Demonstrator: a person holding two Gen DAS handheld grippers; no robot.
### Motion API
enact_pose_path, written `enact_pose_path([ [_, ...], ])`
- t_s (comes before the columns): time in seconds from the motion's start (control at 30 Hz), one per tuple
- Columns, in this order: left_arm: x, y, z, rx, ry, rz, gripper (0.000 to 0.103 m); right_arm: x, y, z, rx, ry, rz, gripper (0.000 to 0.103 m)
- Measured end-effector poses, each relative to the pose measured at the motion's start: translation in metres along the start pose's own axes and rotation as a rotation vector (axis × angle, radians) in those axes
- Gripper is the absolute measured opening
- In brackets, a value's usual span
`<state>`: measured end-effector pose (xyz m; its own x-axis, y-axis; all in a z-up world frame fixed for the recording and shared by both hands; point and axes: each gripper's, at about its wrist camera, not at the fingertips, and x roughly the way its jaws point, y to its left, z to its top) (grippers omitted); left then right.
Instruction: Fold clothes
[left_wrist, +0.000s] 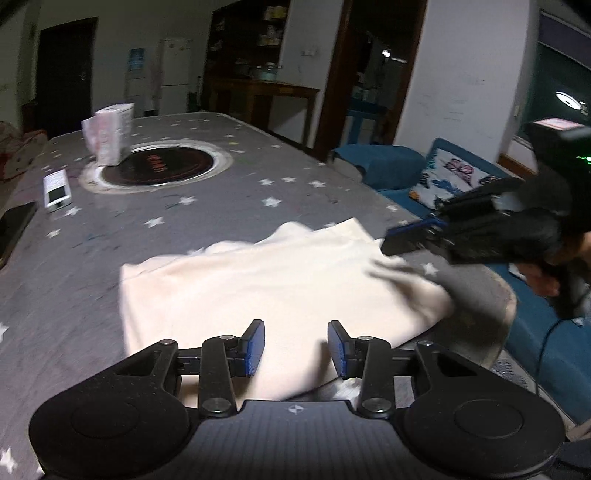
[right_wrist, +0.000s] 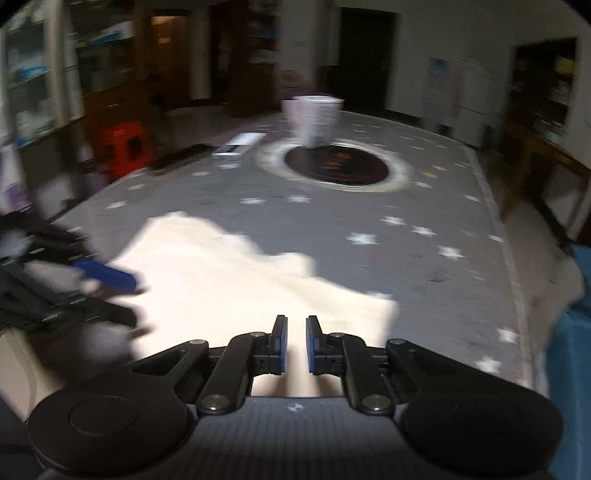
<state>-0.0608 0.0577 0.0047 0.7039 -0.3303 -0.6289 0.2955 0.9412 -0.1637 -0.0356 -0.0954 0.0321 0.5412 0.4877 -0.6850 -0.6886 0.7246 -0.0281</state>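
Left wrist: cream garment (left_wrist: 266, 288) lies apparently beneath the parted fingers (left_wrist: 255, 347).

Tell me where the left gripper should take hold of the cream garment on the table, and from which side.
Grip the cream garment at its near-left corner, coming in low from the near table edge. The corner seems to lie flat on the star-patterned tablecloth, a little left of the open left gripper. The right gripper is at the far-right edge, so this probably keeps them apart.
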Motion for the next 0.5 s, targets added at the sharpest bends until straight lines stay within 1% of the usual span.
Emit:
enact_pose_path([
  [0.1, -0.002, 0.002, -0.006, -0.001, -0.001, 0.021, 0.04, 0.006, 0.021, -0.005, -0.046, 0.014, 0.058, 0.01],
  [0.2, -0.003, 0.003, -0.012, 0.009, -0.007, 0.038, 0.04, 0.018, 0.035, -0.011, -0.067, 0.038, 0.087, 0.01],
  [0.27, -0.002, 0.002, -0.016, 0.017, -0.011, 0.044, 0.041, 0.026, 0.041, -0.016, -0.09, 0.059, 0.081, 0.01],
  [0.33, -0.002, 0.002, -0.018, 0.024, -0.013, 0.048, 0.041, 0.027, 0.043, -0.016, -0.108, 0.061, 0.072, 0.01],
  [0.4, -0.005, 0.003, -0.016, 0.017, -0.011, 0.044, 0.041, 0.023, 0.044, -0.012, -0.114, 0.051, 0.071, 0.01],
  [0.5, -0.013, 0.004, -0.011, 0.007, -0.032, 0.047, 0.041, 0.017, 0.049, -0.005, -0.128, 0.027, 0.097, 0.01],
])
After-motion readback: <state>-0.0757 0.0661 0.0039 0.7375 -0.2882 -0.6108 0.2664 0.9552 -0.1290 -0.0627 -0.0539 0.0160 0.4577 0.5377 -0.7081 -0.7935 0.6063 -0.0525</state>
